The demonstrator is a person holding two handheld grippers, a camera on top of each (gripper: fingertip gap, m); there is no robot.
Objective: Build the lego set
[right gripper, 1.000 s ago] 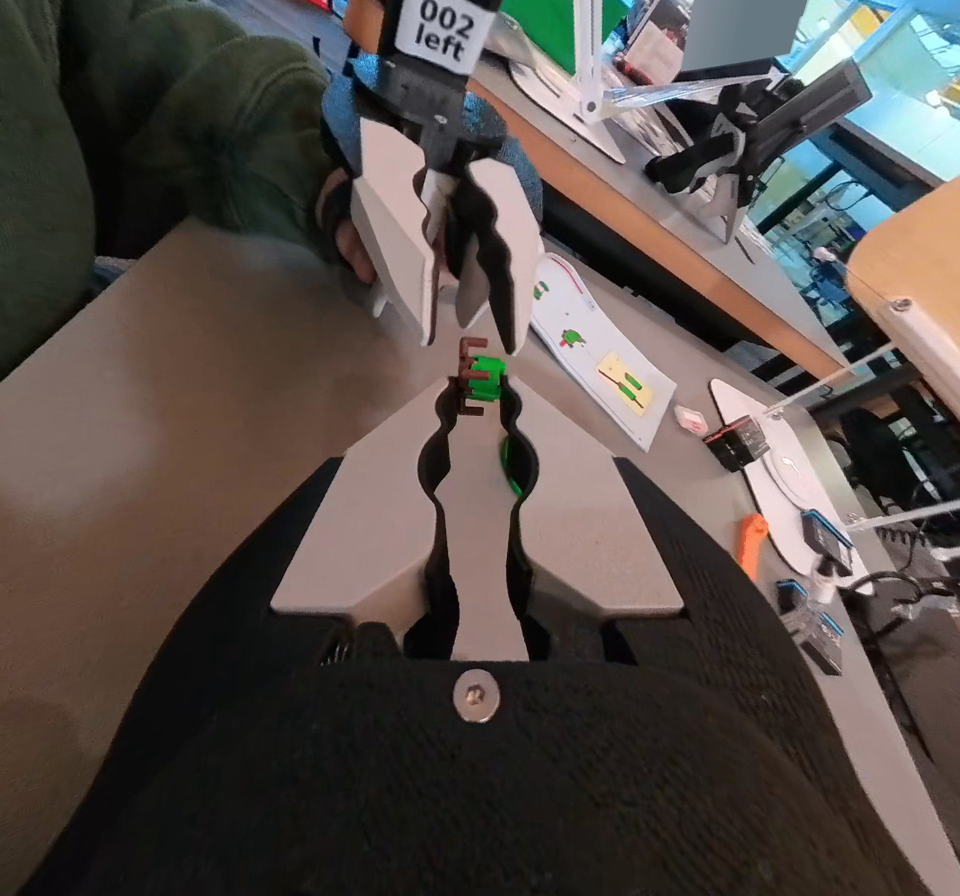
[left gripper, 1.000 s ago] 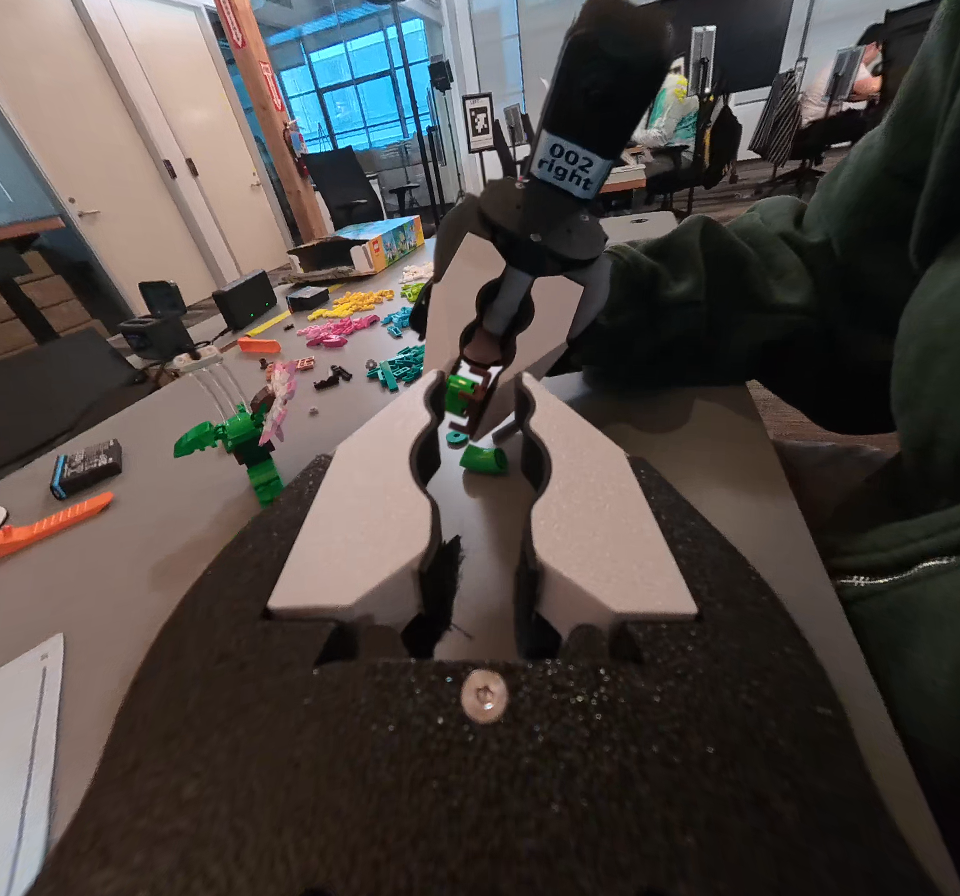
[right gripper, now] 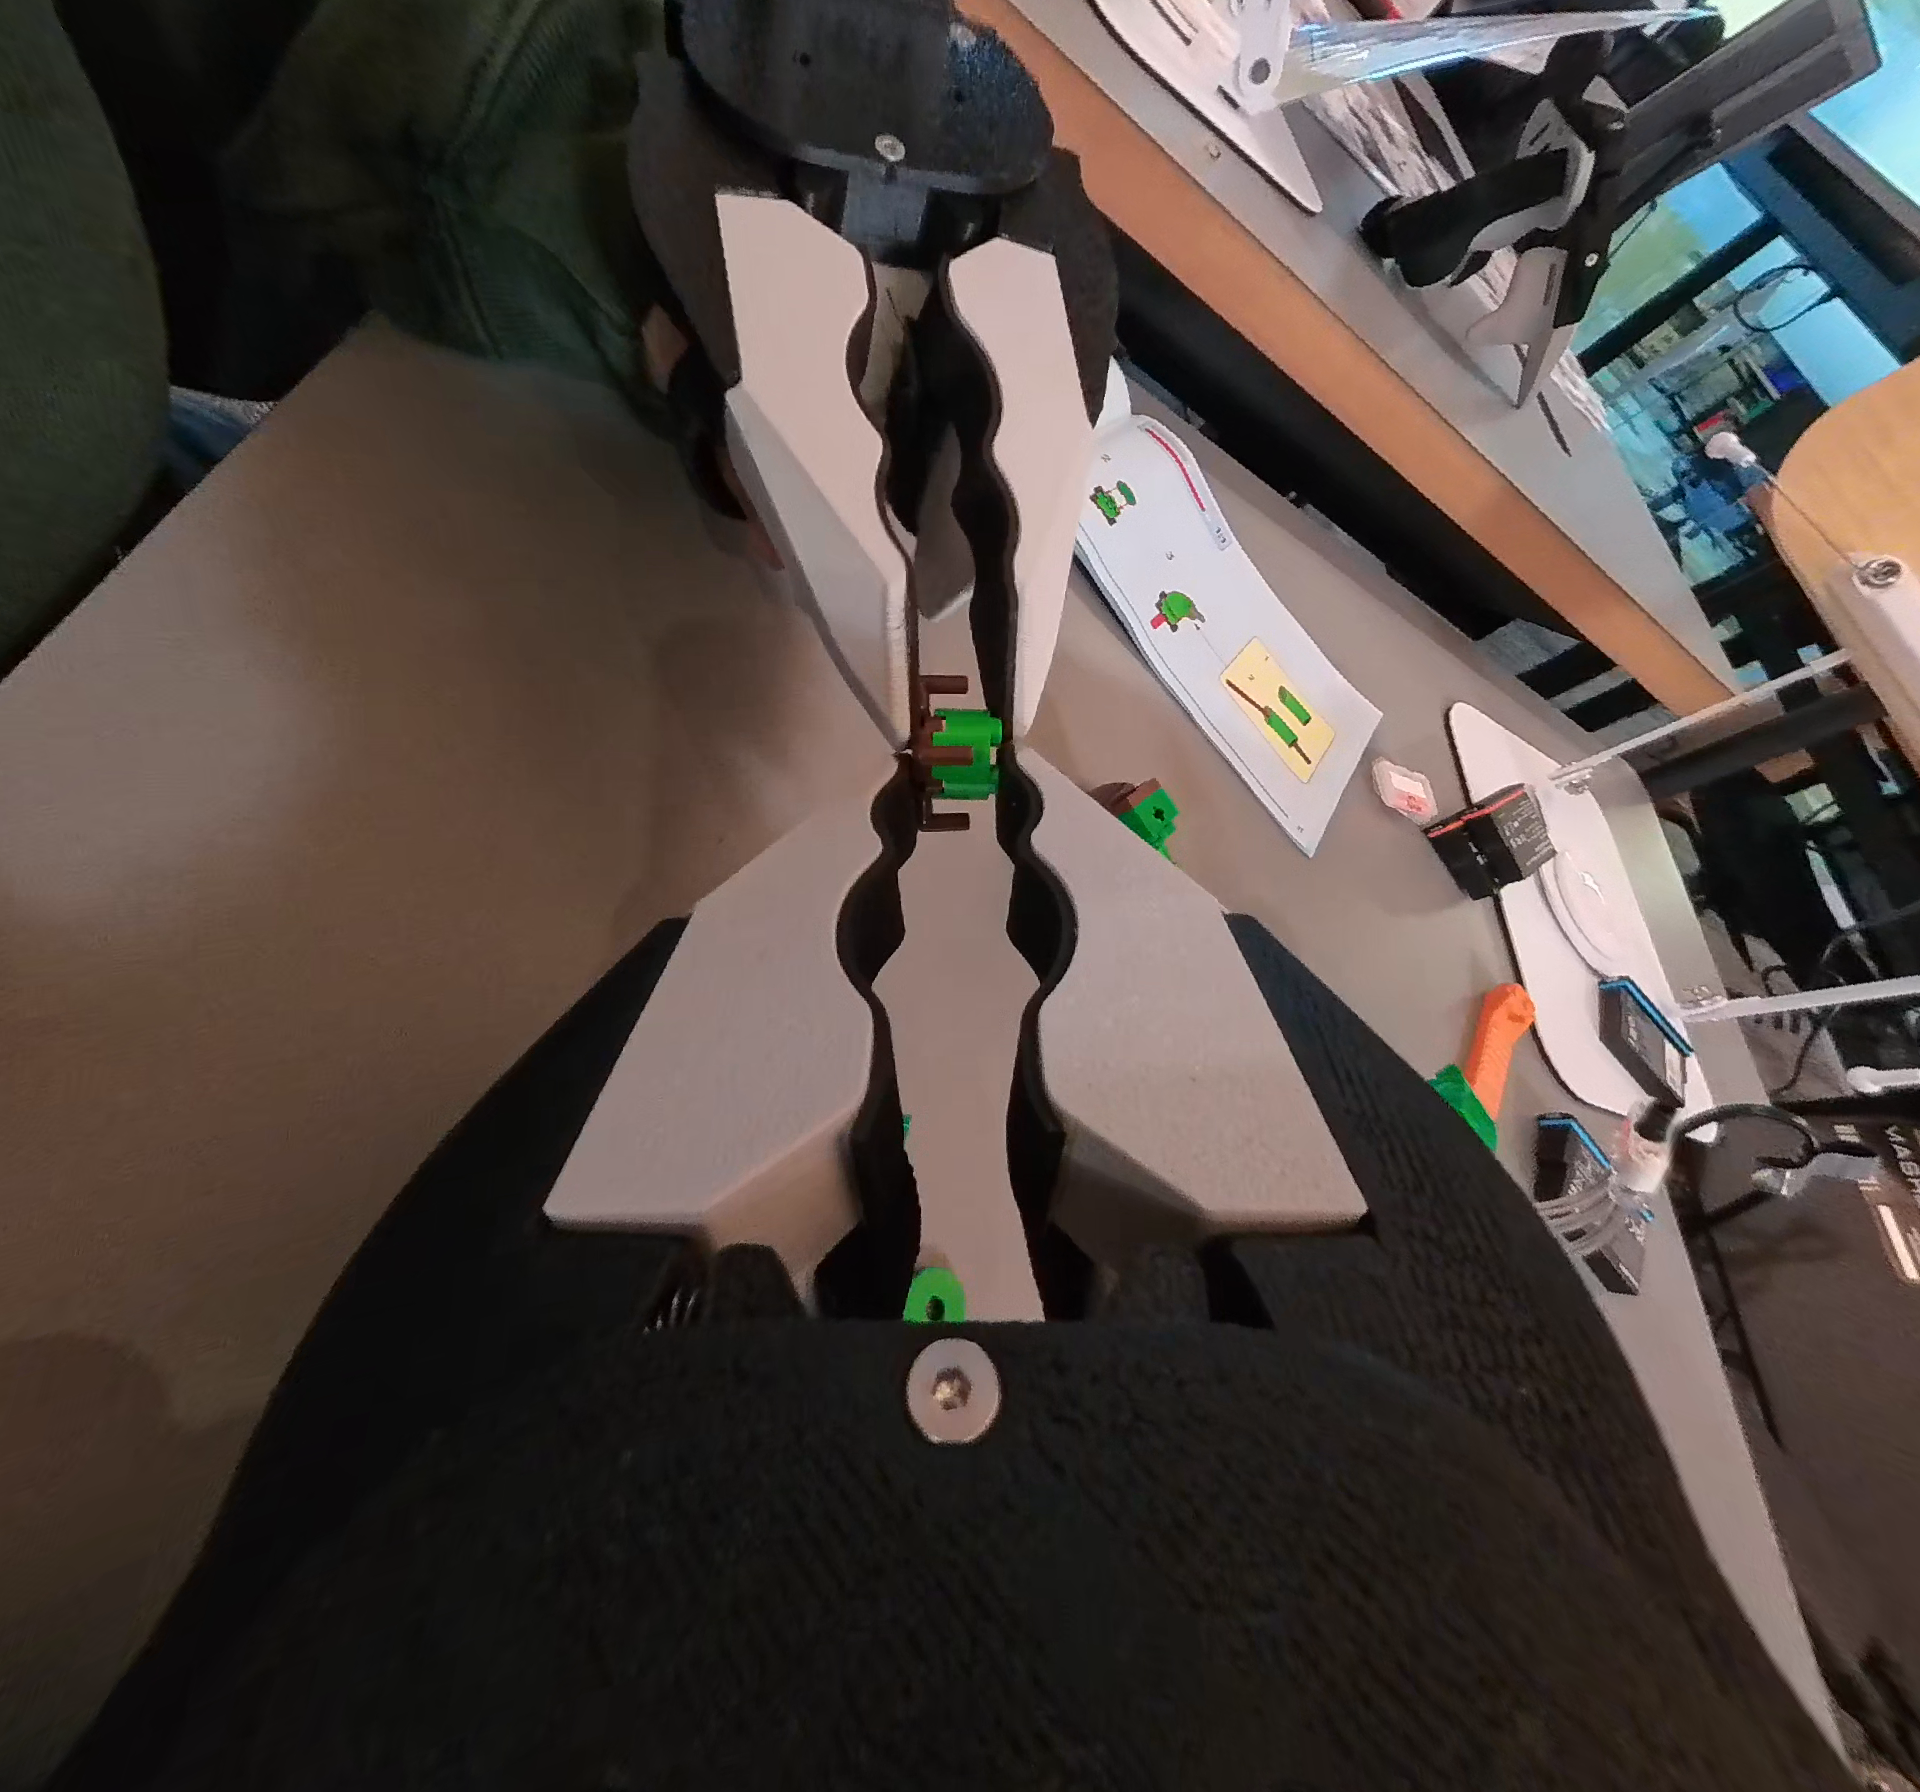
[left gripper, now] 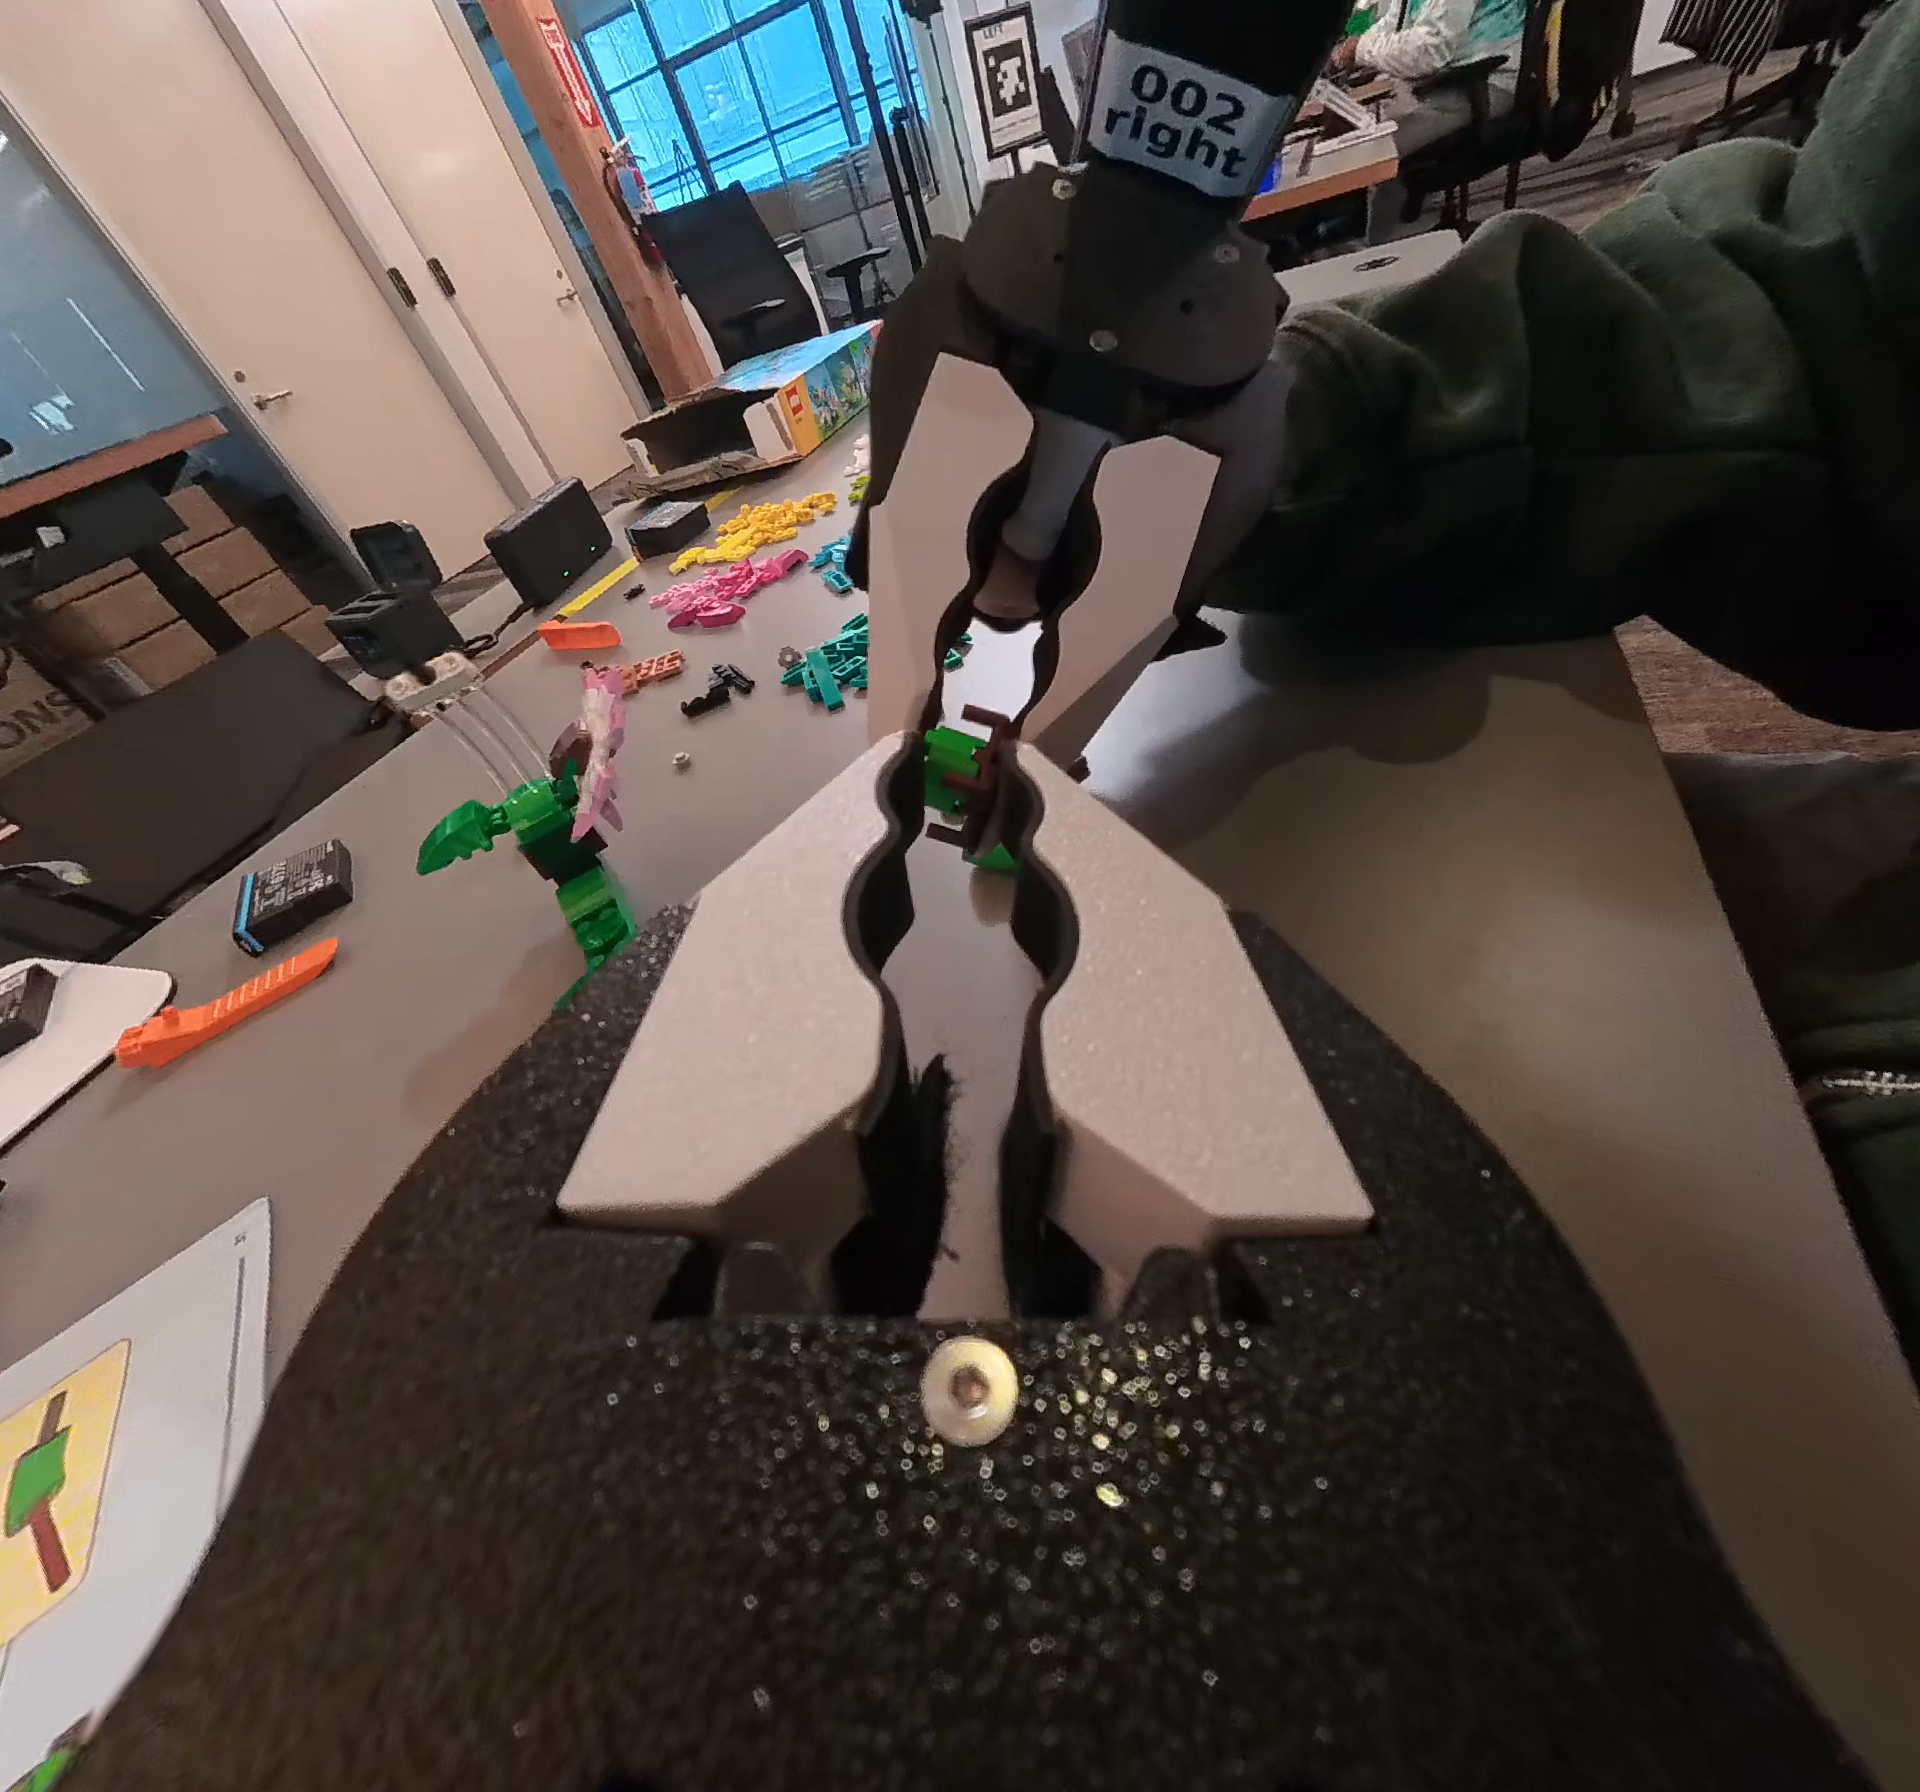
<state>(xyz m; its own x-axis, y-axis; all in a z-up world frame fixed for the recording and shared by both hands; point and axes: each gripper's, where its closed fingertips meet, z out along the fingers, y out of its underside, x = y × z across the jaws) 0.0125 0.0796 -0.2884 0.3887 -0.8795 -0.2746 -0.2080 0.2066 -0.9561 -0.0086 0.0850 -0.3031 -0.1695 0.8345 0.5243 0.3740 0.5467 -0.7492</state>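
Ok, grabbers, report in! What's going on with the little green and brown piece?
Both grippers tip to tip above the table. Green and brown lego piece pinched between them. Right gripper grips it; left gripper closing in. Nothing blocking.

Both grippers look alike: the left gripper [left gripper: 961,766] and the right gripper [right gripper: 951,786] each have pale grey wedge fingers with wavy black inner edges on a rough black body with one silver screw [left gripper: 968,1400]. Each black handle carries a white label [left gripper: 1179,121]. The person wears a dark green sleeve [left gripper: 1621,412].
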